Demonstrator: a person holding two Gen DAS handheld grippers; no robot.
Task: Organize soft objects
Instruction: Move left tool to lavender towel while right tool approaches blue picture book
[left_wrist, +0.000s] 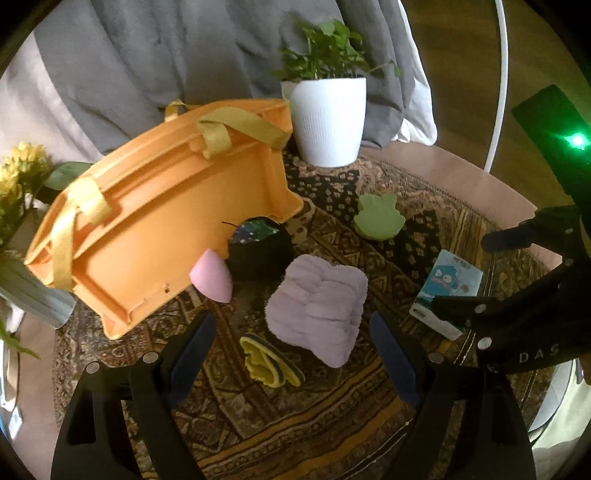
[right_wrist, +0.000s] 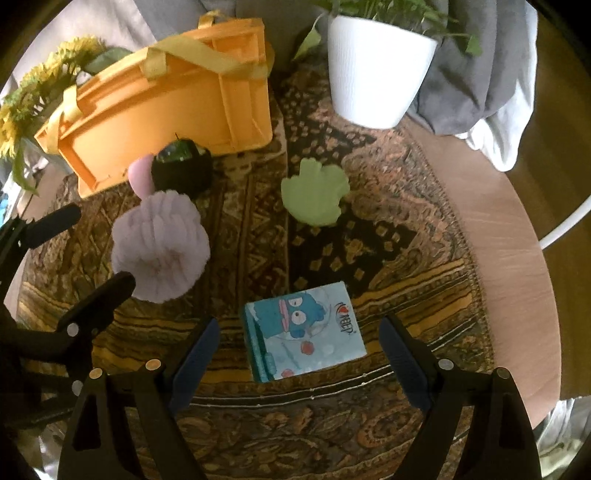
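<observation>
An orange bin (left_wrist: 159, 206) with yellow straps lies tipped on the patterned cloth; it also shows in the right wrist view (right_wrist: 166, 110). Beside it lie a pink sponge (left_wrist: 211, 276), a black round pouch (left_wrist: 260, 251), a fluffy lilac towel (left_wrist: 317, 308), a yellow folded cloth (left_wrist: 267, 360) and a green frog-shaped sponge (left_wrist: 378, 218). My left gripper (left_wrist: 291, 350) is open over the yellow cloth and the towel's near edge. My right gripper (right_wrist: 299, 350) is open around a blue cartoon tissue pack (right_wrist: 303, 330). The towel (right_wrist: 162, 243) and green sponge (right_wrist: 314, 192) lie beyond it.
A white plant pot (left_wrist: 327, 118) stands at the back on the round table (right_wrist: 517, 266). Yellow flowers in a vase (left_wrist: 22, 206) stand at the left edge. Grey fabric (left_wrist: 166, 55) hangs behind. The right gripper's body (left_wrist: 535, 295) shows at the right of the left wrist view.
</observation>
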